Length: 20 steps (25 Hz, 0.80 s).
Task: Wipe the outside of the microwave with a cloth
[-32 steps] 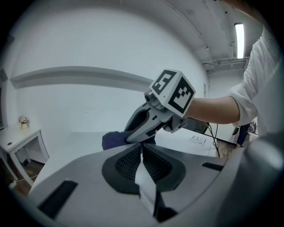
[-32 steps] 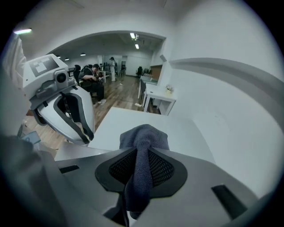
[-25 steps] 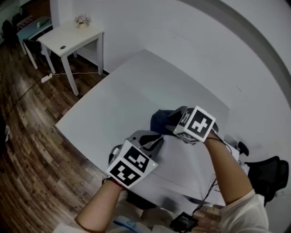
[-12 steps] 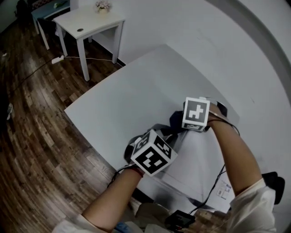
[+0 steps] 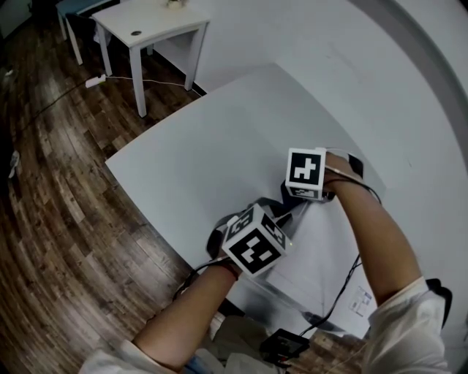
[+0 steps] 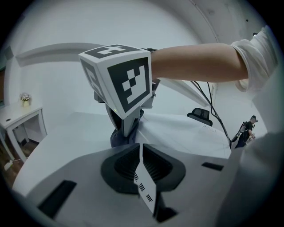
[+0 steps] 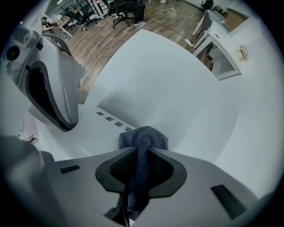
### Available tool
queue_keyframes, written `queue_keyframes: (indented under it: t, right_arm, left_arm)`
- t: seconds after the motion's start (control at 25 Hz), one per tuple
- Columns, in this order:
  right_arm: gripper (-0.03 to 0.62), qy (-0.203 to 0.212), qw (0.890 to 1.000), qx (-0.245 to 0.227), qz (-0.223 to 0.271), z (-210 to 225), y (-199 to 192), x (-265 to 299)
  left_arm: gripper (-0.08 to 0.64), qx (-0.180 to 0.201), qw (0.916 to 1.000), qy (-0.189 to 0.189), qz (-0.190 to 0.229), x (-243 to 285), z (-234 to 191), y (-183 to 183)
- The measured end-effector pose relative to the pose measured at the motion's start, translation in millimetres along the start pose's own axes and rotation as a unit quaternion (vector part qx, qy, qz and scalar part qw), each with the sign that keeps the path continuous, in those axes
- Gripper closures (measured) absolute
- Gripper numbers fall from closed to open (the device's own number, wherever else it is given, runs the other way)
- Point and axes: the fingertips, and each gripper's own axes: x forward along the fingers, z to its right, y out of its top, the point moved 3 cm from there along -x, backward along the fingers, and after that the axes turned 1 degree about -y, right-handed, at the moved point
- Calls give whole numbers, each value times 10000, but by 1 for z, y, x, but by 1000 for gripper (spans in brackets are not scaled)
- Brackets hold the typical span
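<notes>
The white microwave (image 5: 322,252) stands on the white table (image 5: 212,146), seen from above. A dark blue cloth (image 7: 144,137) is bunched in my right gripper (image 7: 141,153), which is shut on it and presses it on the microwave's top near the vent slots and the far edge. In the head view the right gripper (image 5: 290,199) sits under its marker cube. My left gripper (image 6: 141,153) is shut on a thin white edge of the microwave with vent slots. It sits close beside the right one, at the microwave's left edge (image 5: 245,223).
A small white side table (image 5: 153,18) stands on the wood floor (image 5: 51,190) beyond the table's far left corner. Cables and a black device (image 5: 285,343) lie by the person's body. A white wall runs behind the table. Office chairs (image 7: 128,9) stand far off.
The right gripper with the cloth has slid a little farther away along the microwave's top. The left gripper stays at the microwave's edge. The head view has shifted.
</notes>
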Motion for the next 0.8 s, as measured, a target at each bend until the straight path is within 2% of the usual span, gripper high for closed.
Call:
queue_keyframes:
  t: [0.2,0.36,0.8]
  right_arm:
    - [508,194,9997,-37,-115,-14,5,4]
    - [509,433,9990,-55,-2,-28,13,3]
    - [508,768,9961,-397,201,-74,41,-6]
  left_arm:
    - [549,-174,9998,37,-33,-8,-2,-18]
    - [549,-285,9995,98,-40,-15,-4,-28]
    - [548,-279,9994,109,-154,-28,3,-43]
